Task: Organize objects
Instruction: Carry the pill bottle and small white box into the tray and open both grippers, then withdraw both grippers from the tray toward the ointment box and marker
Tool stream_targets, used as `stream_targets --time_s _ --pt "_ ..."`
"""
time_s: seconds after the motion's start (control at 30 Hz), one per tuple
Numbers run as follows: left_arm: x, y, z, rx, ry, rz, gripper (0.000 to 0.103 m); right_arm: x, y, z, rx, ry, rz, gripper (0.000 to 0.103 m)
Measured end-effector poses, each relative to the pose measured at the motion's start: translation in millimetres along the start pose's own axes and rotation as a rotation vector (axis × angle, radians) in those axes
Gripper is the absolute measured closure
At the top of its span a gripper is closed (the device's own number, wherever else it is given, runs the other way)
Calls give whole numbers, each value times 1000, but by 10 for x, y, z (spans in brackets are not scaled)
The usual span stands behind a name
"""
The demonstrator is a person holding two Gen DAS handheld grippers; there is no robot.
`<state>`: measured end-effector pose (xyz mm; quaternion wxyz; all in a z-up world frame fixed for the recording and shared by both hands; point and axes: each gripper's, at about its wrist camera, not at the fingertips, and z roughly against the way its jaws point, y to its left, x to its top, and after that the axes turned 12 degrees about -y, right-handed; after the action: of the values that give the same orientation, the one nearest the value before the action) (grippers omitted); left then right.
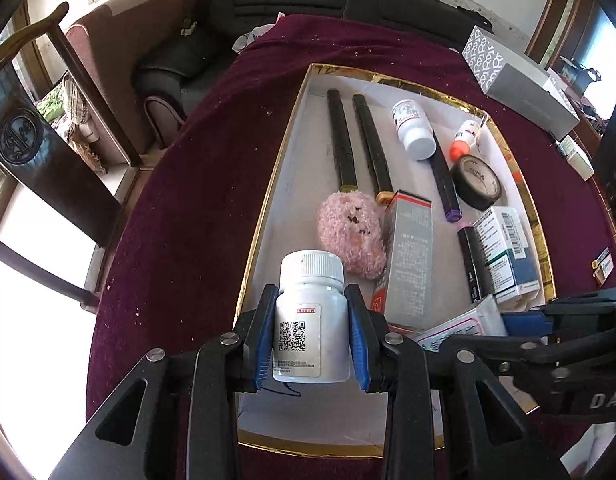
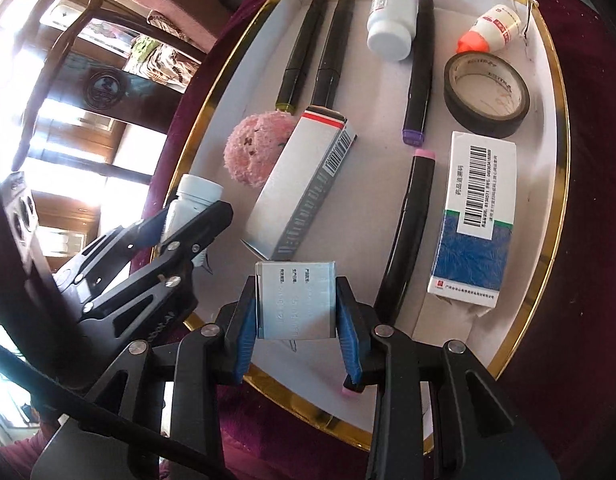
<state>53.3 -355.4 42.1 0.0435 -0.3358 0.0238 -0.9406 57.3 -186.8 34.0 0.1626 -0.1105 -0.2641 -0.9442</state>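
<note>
My left gripper (image 1: 312, 336) is shut on a white pill bottle (image 1: 312, 320) with a QR label, held over the near left corner of the gold-rimmed white tray (image 1: 388, 76). My right gripper (image 2: 295, 320) is shut on a small silver-white box (image 2: 295, 300) over the tray's (image 2: 562, 184) near edge. The left gripper with its bottle (image 2: 191, 204) shows at the left in the right wrist view. The right gripper (image 1: 568, 320) shows at the right in the left wrist view.
In the tray lie several black markers (image 2: 328, 48), a pink plush ball (image 2: 253, 148), a long grey box (image 2: 303, 184), a blue-white medicine box (image 2: 474, 216), black tape (image 2: 486, 96), a white bottle (image 2: 390, 24) and an orange-capped bottle (image 2: 492, 26). The table has a maroon cloth (image 1: 195, 184). A patterned box (image 1: 516, 80) stands at the far right.
</note>
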Motion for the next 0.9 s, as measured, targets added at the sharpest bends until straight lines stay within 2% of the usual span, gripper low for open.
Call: stream_targets --time_s 0.3,0.37,0.43,0.5,0.73,0.9 --pt "153 -7 122 -17 -27 4 63 8 -5 -24 -6 -5 -8 69" --pt "174 -15 149 -17 -33 -2 61 13 3 -22 -6 -11 -15 66" --pt "185 -14 172 -5 -34 -4 59 22 6 -5 -4 -18 -22 57" --pt "194 -2 191 0 -32 1 59 34 11 38 -2 -27 -15 53" --pt "237 -28 369 41 -47 3 59 83 15 386 19 -153 -42 53" --pt "364 -205 690 21 -141 -5 59 68 -449 842 -12 -268 -153 46"
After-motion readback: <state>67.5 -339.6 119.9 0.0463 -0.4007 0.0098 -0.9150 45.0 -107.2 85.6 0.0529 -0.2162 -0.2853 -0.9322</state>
